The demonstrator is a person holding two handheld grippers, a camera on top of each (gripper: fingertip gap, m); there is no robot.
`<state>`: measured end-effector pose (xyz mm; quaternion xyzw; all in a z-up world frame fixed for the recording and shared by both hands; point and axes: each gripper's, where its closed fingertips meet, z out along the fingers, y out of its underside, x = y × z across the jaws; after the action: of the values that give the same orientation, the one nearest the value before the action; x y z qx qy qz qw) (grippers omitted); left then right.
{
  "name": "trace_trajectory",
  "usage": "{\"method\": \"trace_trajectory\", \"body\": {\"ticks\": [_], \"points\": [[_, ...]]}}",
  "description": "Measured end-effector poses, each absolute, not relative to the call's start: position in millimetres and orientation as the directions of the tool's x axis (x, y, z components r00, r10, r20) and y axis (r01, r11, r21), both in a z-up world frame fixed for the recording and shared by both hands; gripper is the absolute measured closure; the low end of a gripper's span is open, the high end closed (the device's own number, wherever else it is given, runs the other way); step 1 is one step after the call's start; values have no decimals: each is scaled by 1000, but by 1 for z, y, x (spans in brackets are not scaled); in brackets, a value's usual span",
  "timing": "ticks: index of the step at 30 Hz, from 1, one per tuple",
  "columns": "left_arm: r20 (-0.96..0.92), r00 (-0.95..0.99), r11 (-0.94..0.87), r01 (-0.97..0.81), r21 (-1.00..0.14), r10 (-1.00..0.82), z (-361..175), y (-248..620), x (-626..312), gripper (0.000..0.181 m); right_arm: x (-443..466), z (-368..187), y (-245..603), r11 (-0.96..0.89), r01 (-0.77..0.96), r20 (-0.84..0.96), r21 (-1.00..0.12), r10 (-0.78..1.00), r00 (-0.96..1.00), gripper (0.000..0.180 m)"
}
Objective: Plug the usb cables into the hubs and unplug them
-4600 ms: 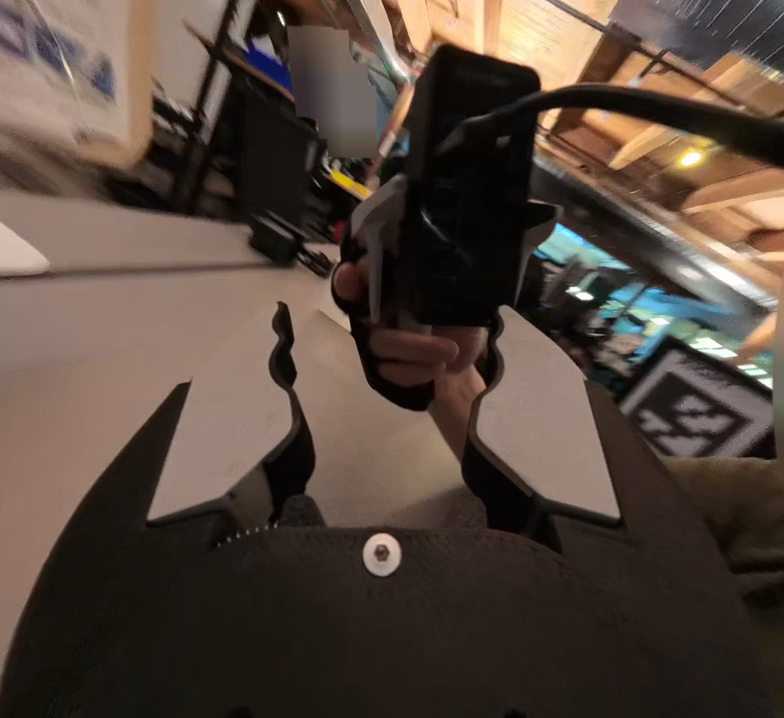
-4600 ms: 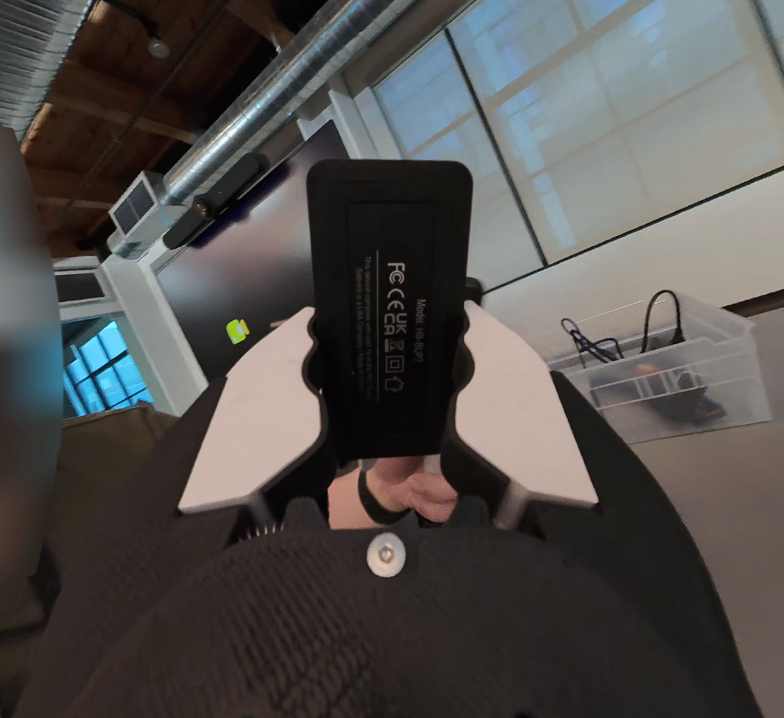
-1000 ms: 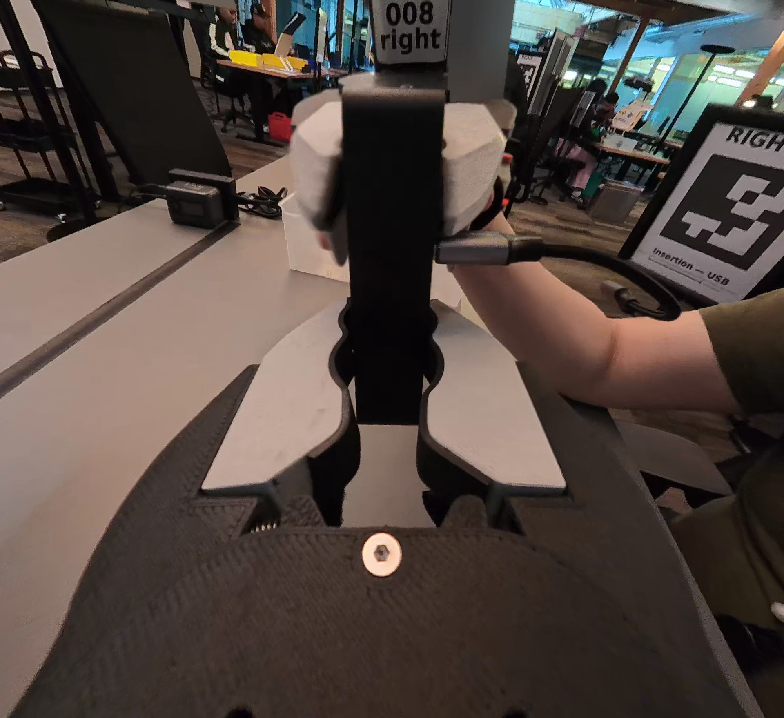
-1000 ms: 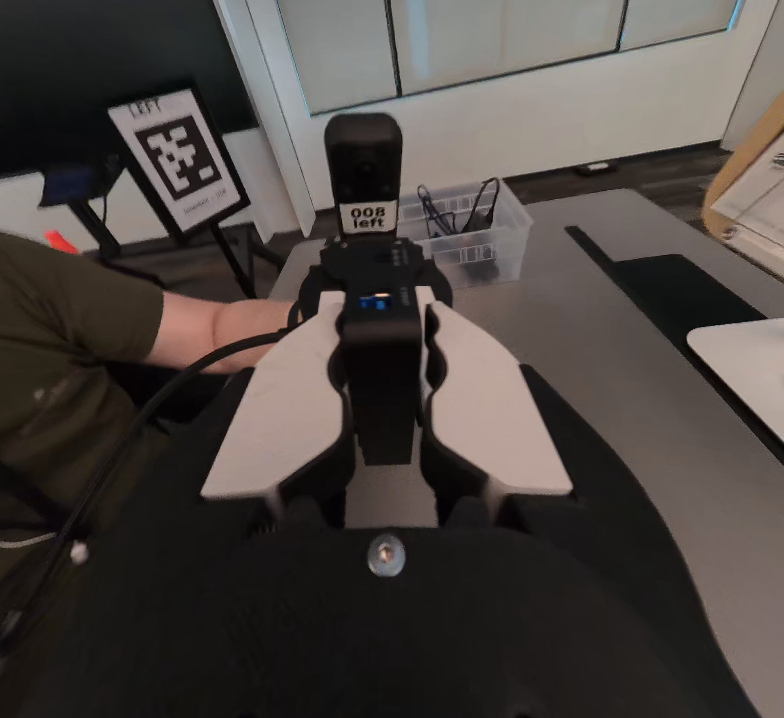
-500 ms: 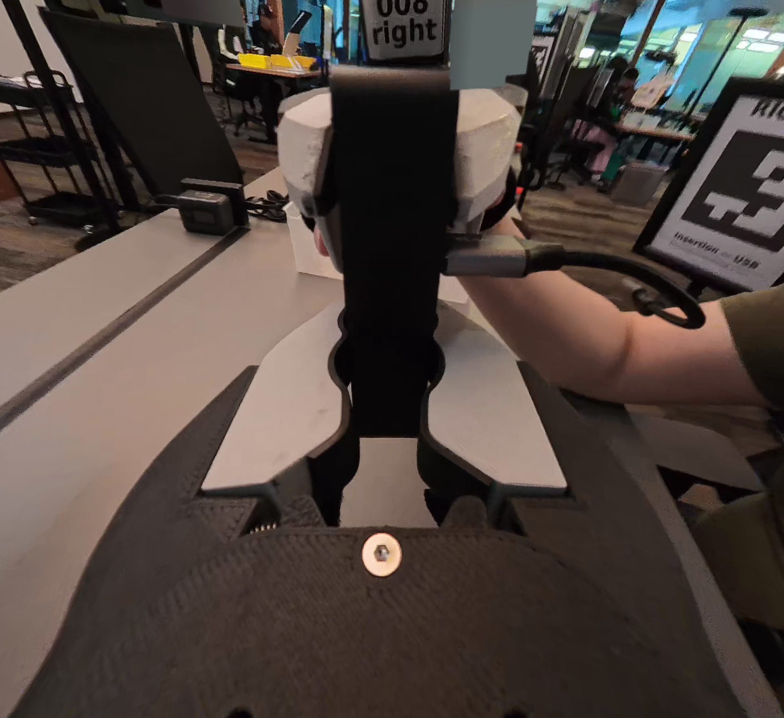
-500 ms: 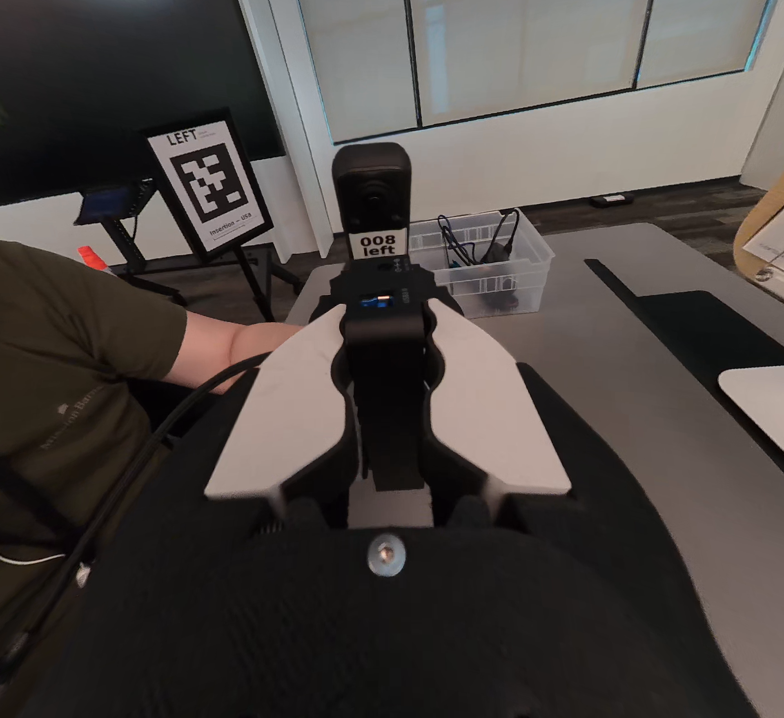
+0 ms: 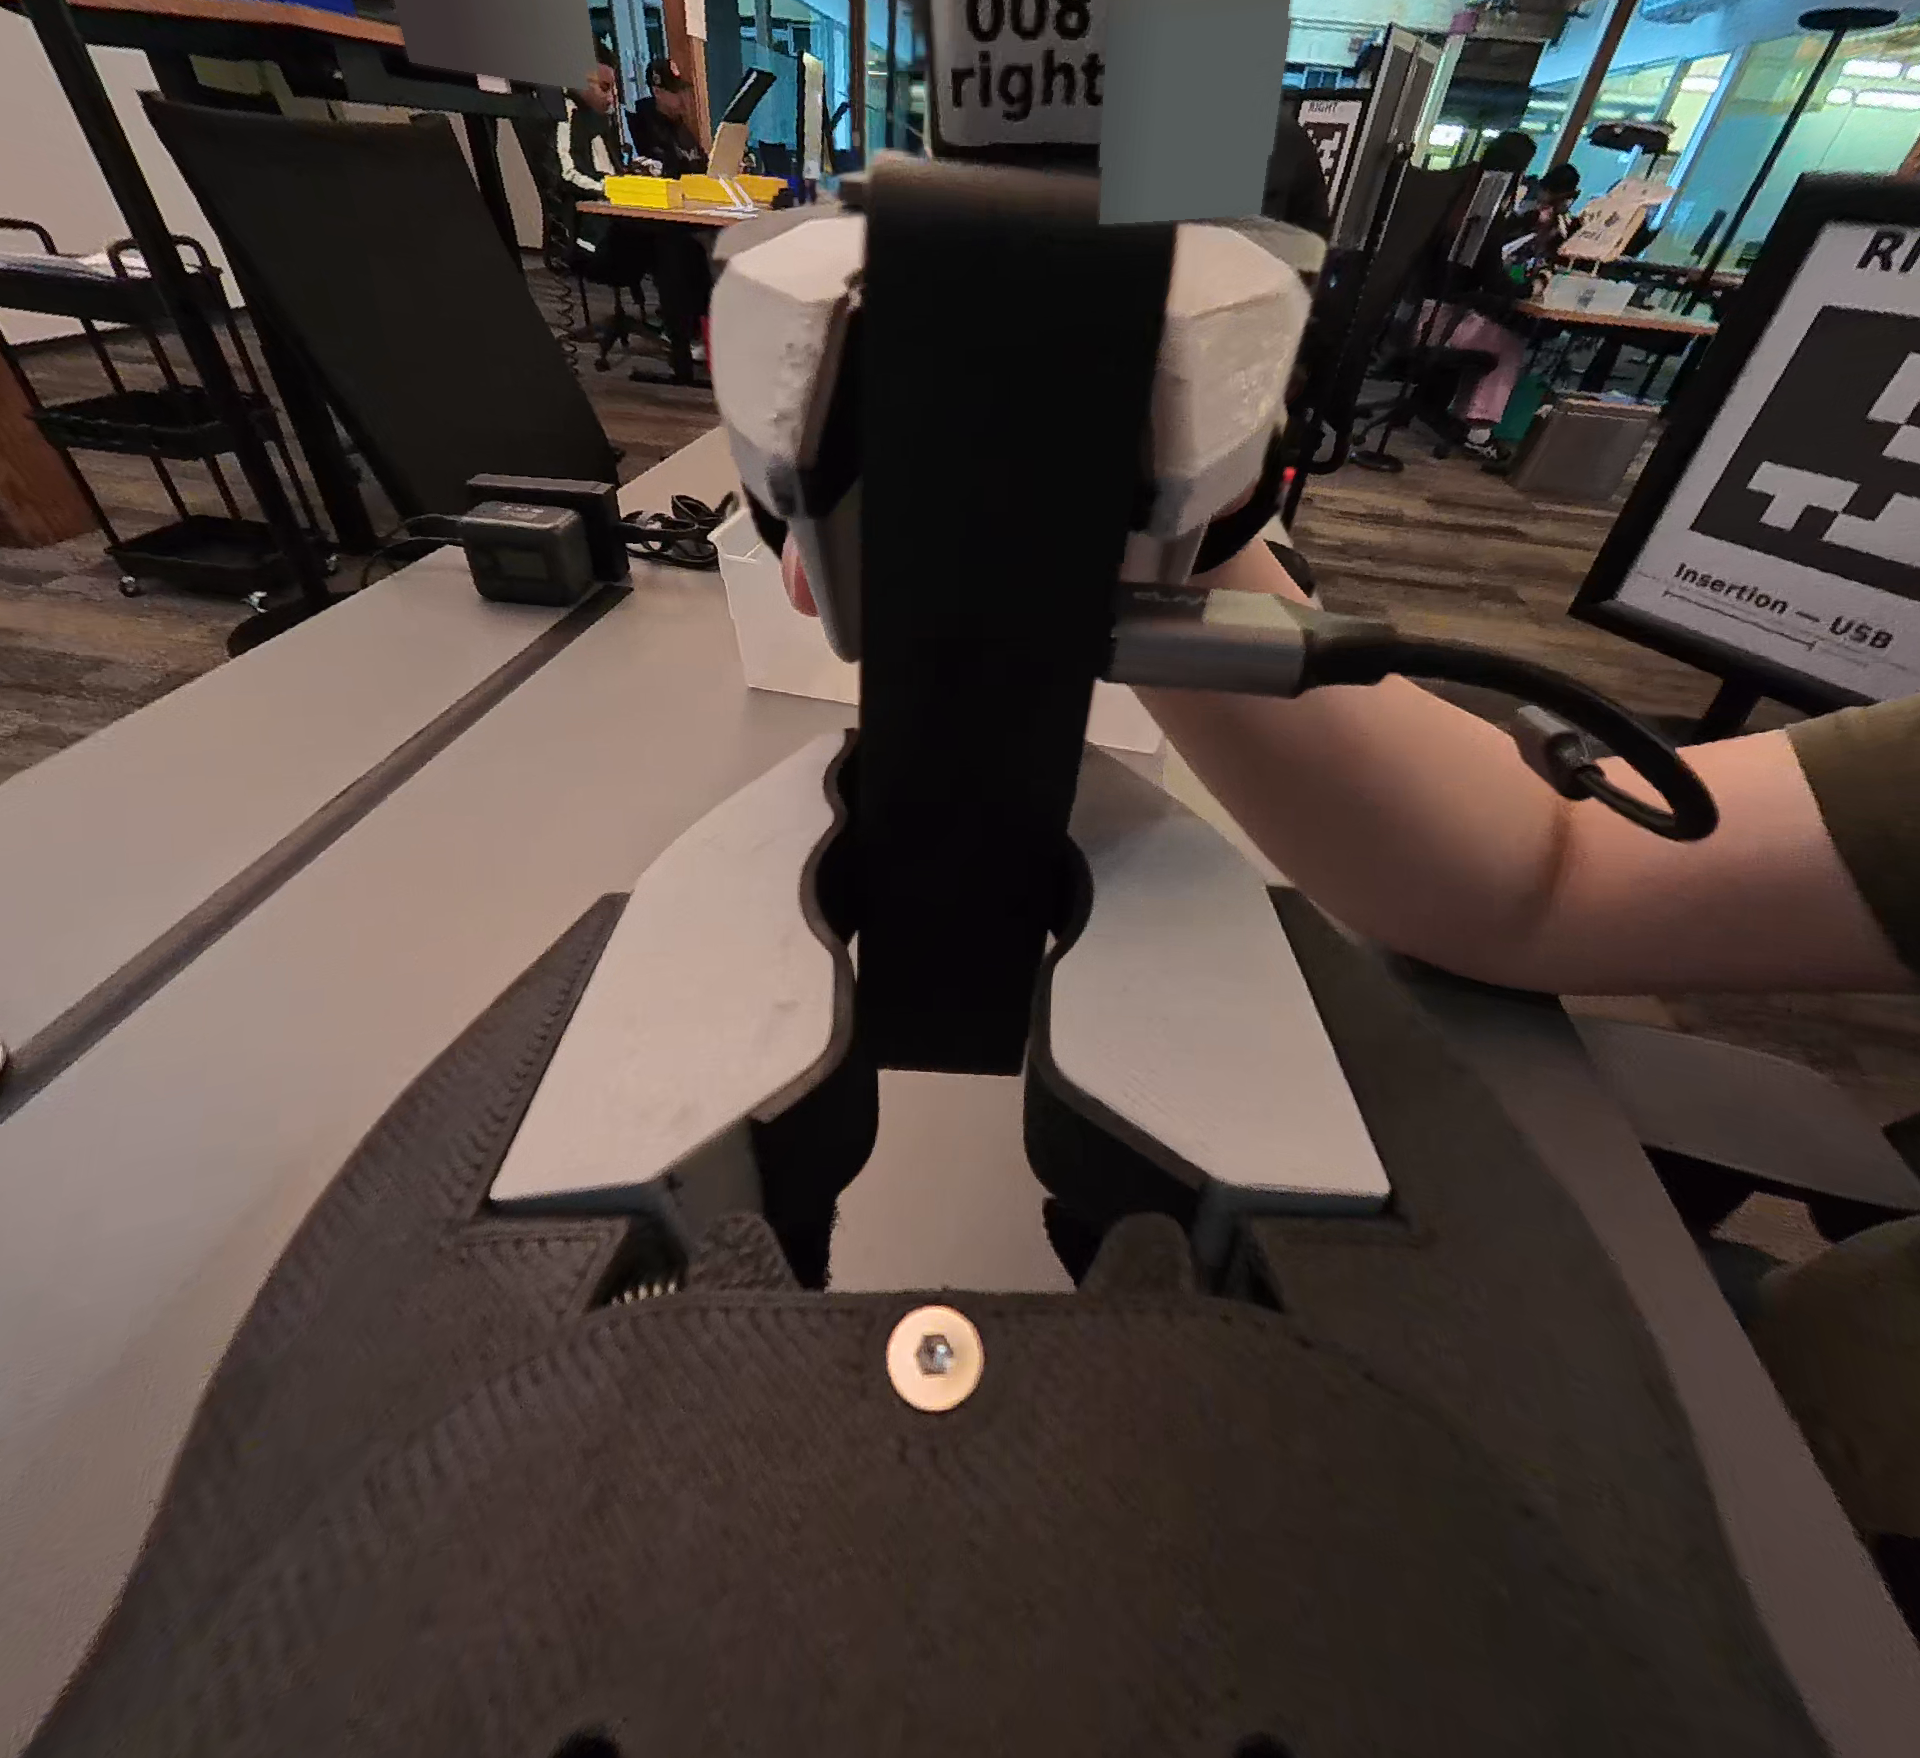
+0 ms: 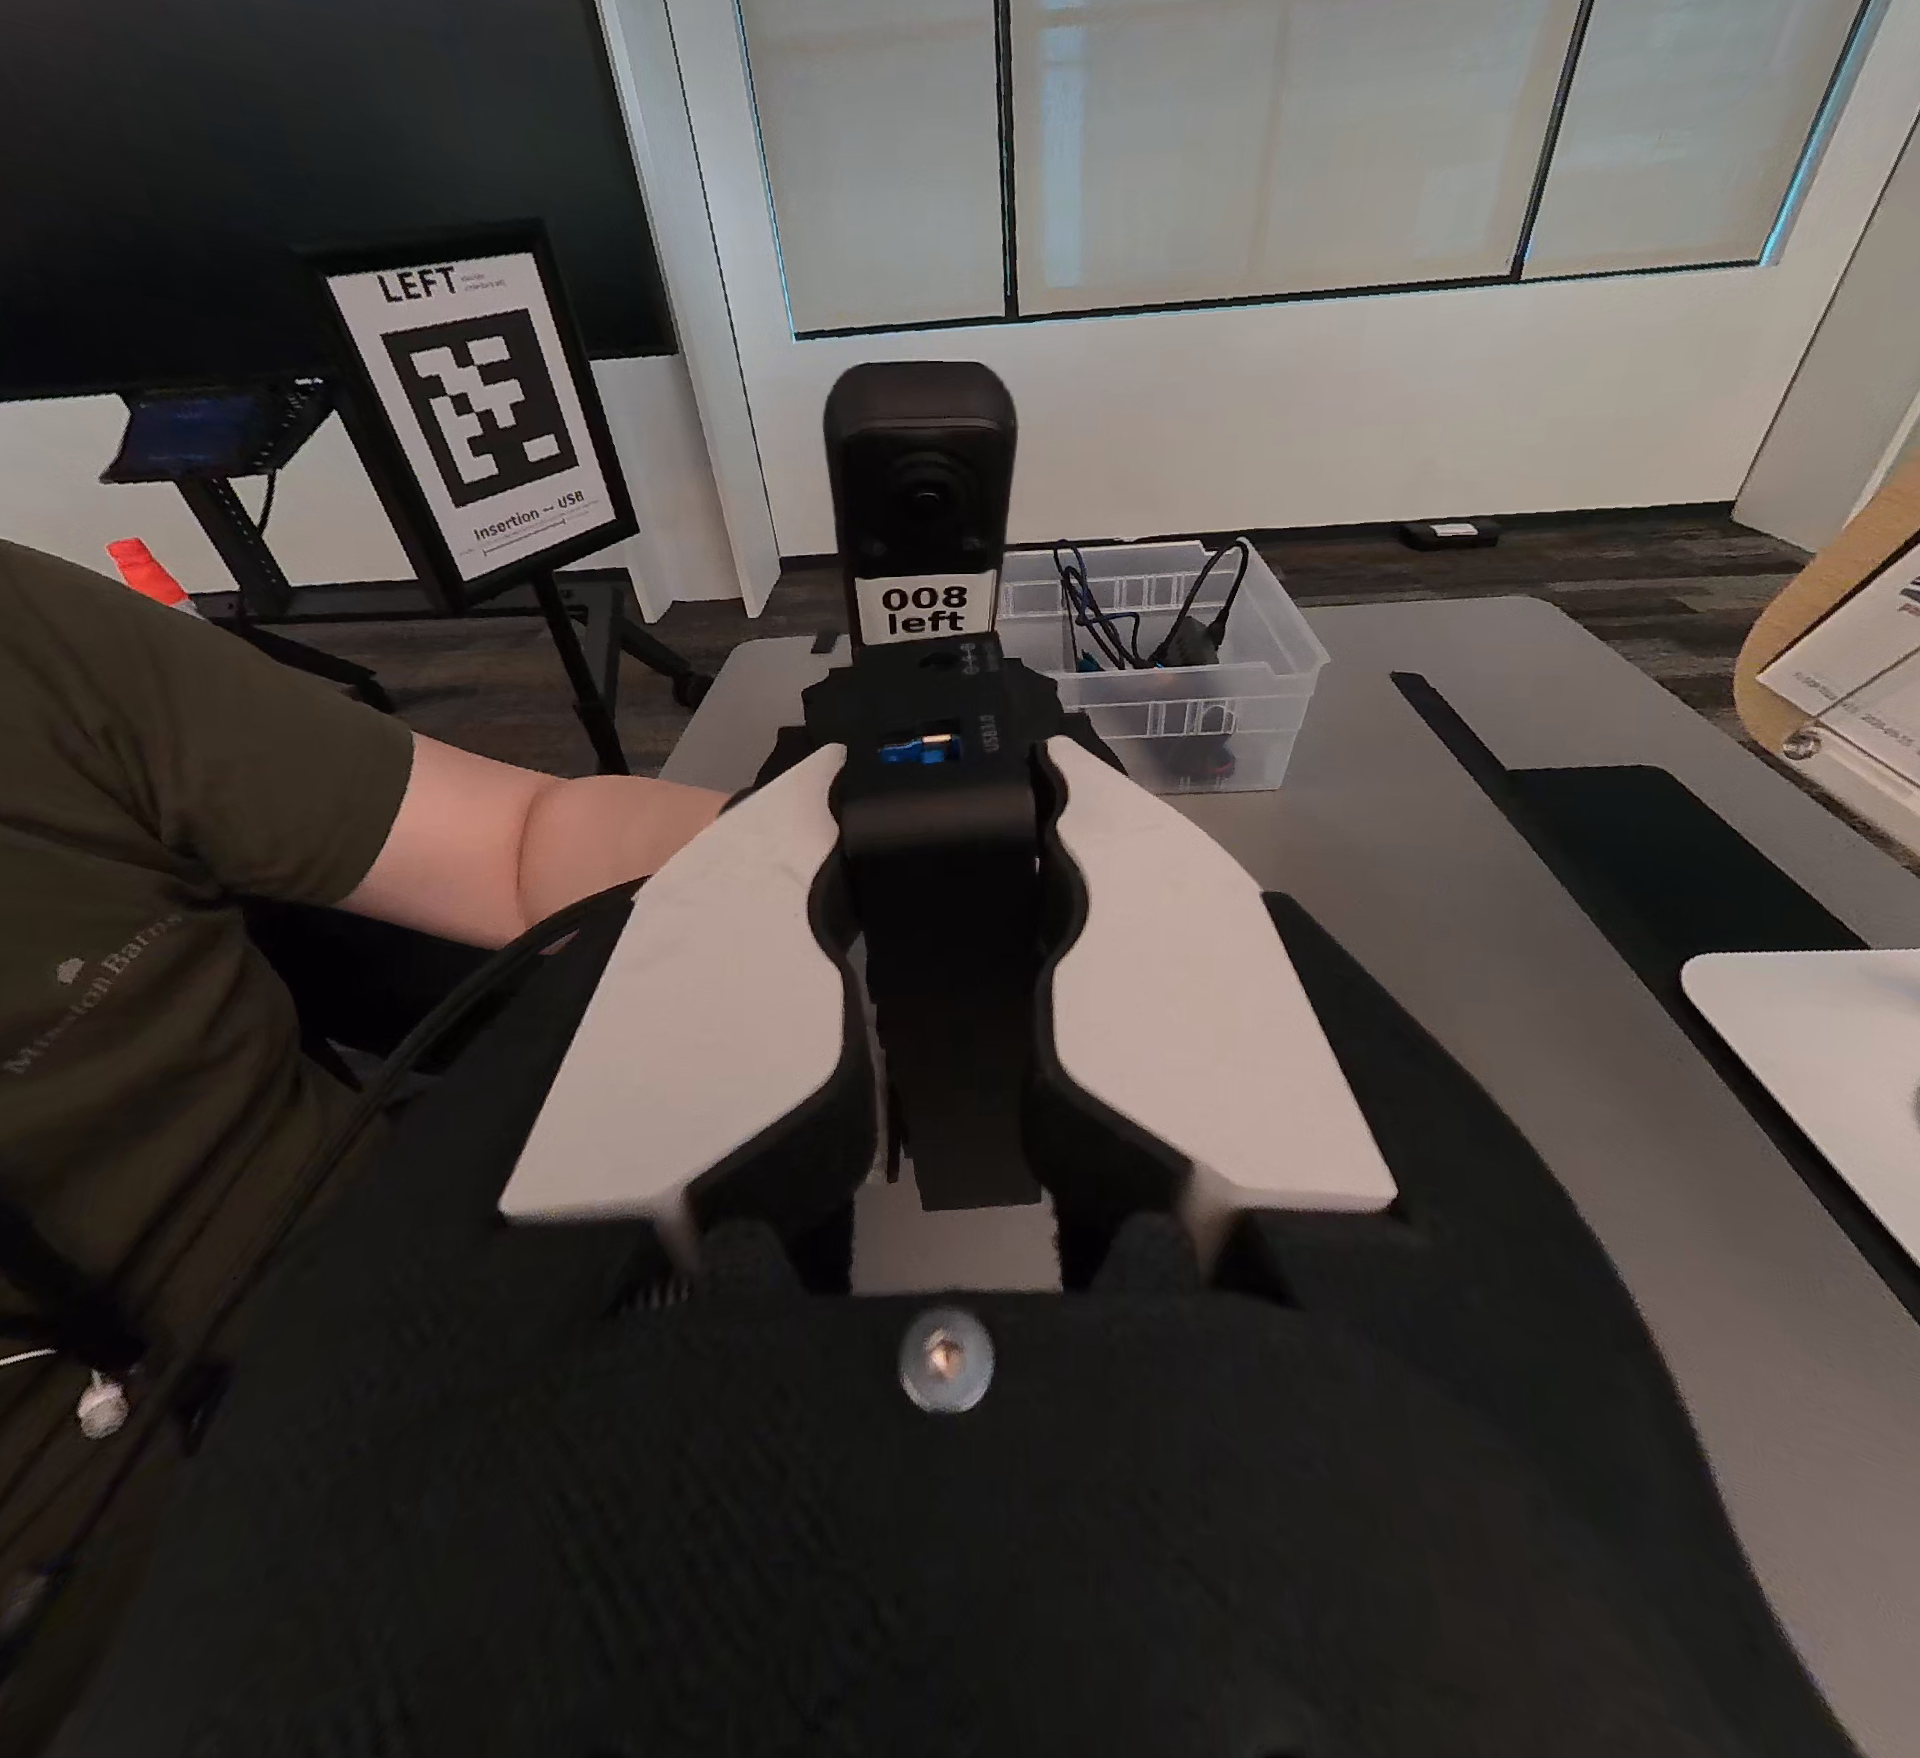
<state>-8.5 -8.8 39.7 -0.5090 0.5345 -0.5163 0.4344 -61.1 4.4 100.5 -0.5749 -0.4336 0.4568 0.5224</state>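
A long black USB hub (image 7: 977,565) is held level above the grey table (image 7: 260,825), gripped at both ends. My left gripper (image 7: 951,825) is shut on its near end. The right gripper's white fingers (image 7: 779,358) clamp its far end. A grey USB plug (image 7: 1205,643) on a black cable (image 7: 1507,680) sits in the hub's right side. In the right wrist view my right gripper (image 8: 940,815) is shut on the same hub (image 8: 940,981). An empty blue port (image 8: 920,754) shows on its upper face. The left gripper's camera (image 8: 920,472) faces me behind it.
A clear bin of cables (image 8: 1164,659) stands on the table's far end, with a black mat (image 8: 1662,856) and a white object (image 8: 1808,1033) to the right. A white box (image 7: 779,628) and black charger (image 7: 540,539) sit behind the hub. Marker boards (image 7: 1787,461) (image 8: 478,420) stand beside the table. About 7 centimetres separates my left fingertips from my right.
Earlier my left gripper was open and apart from the hub, both views tilted up at the ceiling. Now it is shut on the hub and both grippers are level over the table.
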Motion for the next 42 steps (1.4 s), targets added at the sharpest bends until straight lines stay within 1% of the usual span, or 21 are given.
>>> {"method": "trace_trajectory", "body": {"ticks": [4,6,8,10,12,14,15,17,19,20,21,23,27,30,31,33,36,42], "points": [[-65,-30,67,-96,-993,-997,45,-6,-11,153,-64,106,-1,-96,-18,-98,-995,982,164,147],[-136,31,133,-76,-988,-990,49,-2,-12,153,-66,112,-2,-69,-35,-74,-997,981,181,142],[-187,95,184,-49,-982,-978,56,3,-15,153,-66,116,-2,-20,-33,-26,-999,976,216,136],[-227,173,226,-29,-974,-958,64,12,-21,153,-62,123,0,41,-30,31,-999,959,280,126],[-263,273,265,-31,-964,-925,72,27,-34,151,-49,138,3,135,-46,108,-990,921,375,125],[-323,396,319,-77,-945,-860,78,48,-51,152,-24,162,6,270,-35,209,-962,812,545,126],[-348,458,337,-108,-935,-818,81,59,-61,152,-8,176,6,350,-1,266,-937,716,645,126],[-354,556,342,-131,-931,-752,87,77,-80,153,28,205,-2,488,79,332,-869,457,825,126],[-333,622,331,-124,-935,-708,91,89,-96,152,49,229,-24,592,149,358,-792,252,899,130],[-321,648,323,-121,-939,-690,92,94,-102,153,50,236,-35,626,167,362,-762,196,911,133],[-310,667,318,-115,-941,-677,92,98,-106,152,45,239,-42,637,176,364,-750,176,914,133],[-278,691,302,-90,-949,-667,92,103,-111,152,22,236,-47,620,182,385,-763,209,899,133],[-222,720,265,-55,-963,-657,88,111,-116,152,-37,210,-31,565,110,352,-818,340,872,132],[-217,738,252,-66,-965,-639,84,115,-117,152,-74,177,3,466,160,358,-870,377,854,123],[-219,743,249,-73,-966,-633,83,116,-117,153,-83,167,13,437,184,368,-881,385,846,123],[-217,753,242,-80,-967,-621,80,119,-119,152,-95,152,28,385,199,358,-901,405,841,123],[-200,760,225,-73,-972,-618,77,123,-121,153,-102,139,42,326,157,299,-932,452,840,124],[-179,763,198,-69,-978,-622,71,129,-123,153,-106,133,57,249,68,185,-966,485,855,124]]}}
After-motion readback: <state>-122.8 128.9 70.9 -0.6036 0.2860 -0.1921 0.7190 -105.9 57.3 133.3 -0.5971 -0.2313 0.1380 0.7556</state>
